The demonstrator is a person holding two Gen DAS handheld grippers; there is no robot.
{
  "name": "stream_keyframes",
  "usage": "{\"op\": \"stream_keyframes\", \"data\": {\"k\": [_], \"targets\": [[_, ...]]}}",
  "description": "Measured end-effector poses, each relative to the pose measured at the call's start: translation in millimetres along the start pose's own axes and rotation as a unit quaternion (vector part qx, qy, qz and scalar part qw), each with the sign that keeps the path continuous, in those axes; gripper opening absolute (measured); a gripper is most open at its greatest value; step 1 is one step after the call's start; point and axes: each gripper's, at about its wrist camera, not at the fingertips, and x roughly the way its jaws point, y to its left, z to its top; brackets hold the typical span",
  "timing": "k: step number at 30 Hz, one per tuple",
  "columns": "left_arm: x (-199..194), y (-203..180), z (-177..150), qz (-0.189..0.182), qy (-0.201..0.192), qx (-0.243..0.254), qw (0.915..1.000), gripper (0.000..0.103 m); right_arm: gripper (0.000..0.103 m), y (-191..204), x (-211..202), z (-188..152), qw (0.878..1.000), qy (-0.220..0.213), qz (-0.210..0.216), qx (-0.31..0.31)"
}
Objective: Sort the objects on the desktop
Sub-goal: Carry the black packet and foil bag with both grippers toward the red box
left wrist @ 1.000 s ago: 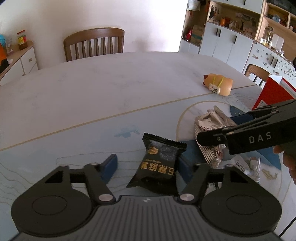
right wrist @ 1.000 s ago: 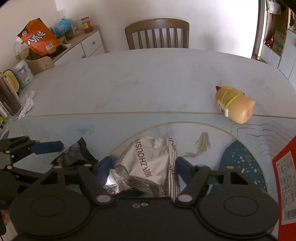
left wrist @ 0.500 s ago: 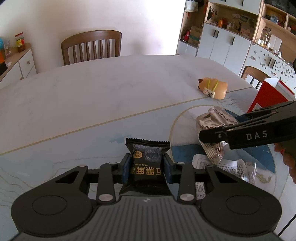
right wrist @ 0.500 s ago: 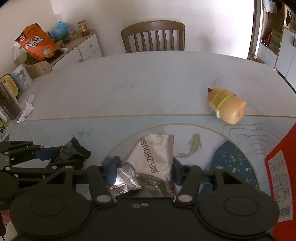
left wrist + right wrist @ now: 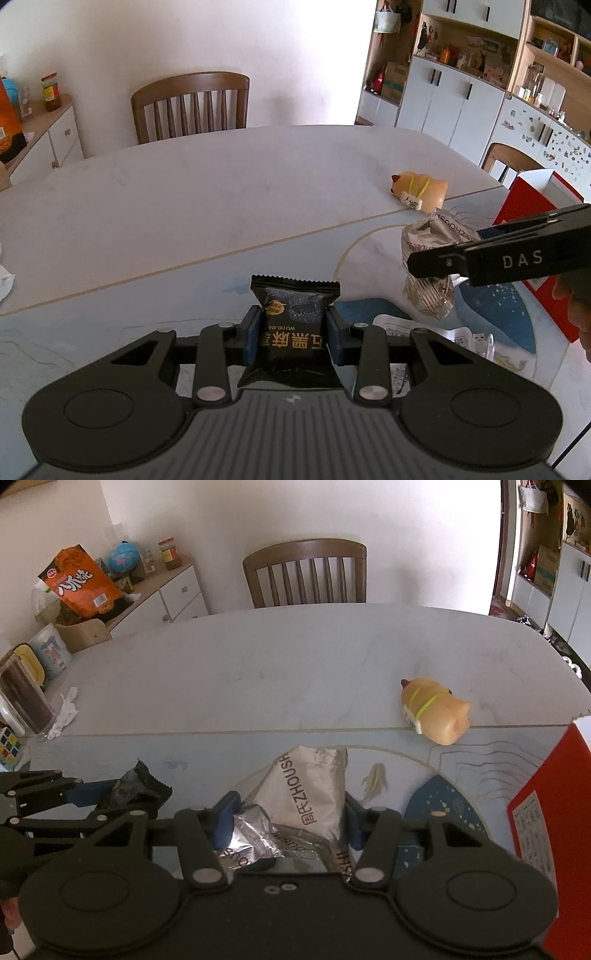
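My left gripper (image 5: 293, 338) is shut on a black snack packet (image 5: 293, 317) with gold lettering and holds it above the table mat. The packet also shows in the right wrist view (image 5: 138, 784), held in the left gripper (image 5: 110, 797). My right gripper (image 5: 288, 821) is shut on a silver foil snack packet (image 5: 306, 794) and holds it off the table. In the left wrist view the silver packet (image 5: 430, 236) hangs from the right gripper (image 5: 443, 264) at the right.
An orange pig-shaped toy (image 5: 434, 710) lies on the marble table (image 5: 295, 657). A red box (image 5: 550, 801) stands at the right edge. Small wrappers and a cable (image 5: 469, 338) lie on the blue mat. A chair (image 5: 306, 572) stands beyond the table. A Rubik's cube (image 5: 7, 744) is at the left.
My left gripper closed on the black packet and lifted it. My right gripper closed on the silver packet and raised it off the mat.
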Motion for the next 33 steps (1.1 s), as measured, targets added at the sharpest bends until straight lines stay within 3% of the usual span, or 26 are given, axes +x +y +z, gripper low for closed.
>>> {"op": "stream_keyframes", "data": {"k": [14,33], "targets": [[-31,-26,-2,-0.001,0.003,-0.002,1.0,0.035,0.056,-11,-51,-17,1.0,-0.005,0.01,0.001],[-71,-98,7,-0.015,0.009,0.002,0.9999,0.035,0.056,-51,-128,-35,0.999,-0.027,0.028,0.017]]}}
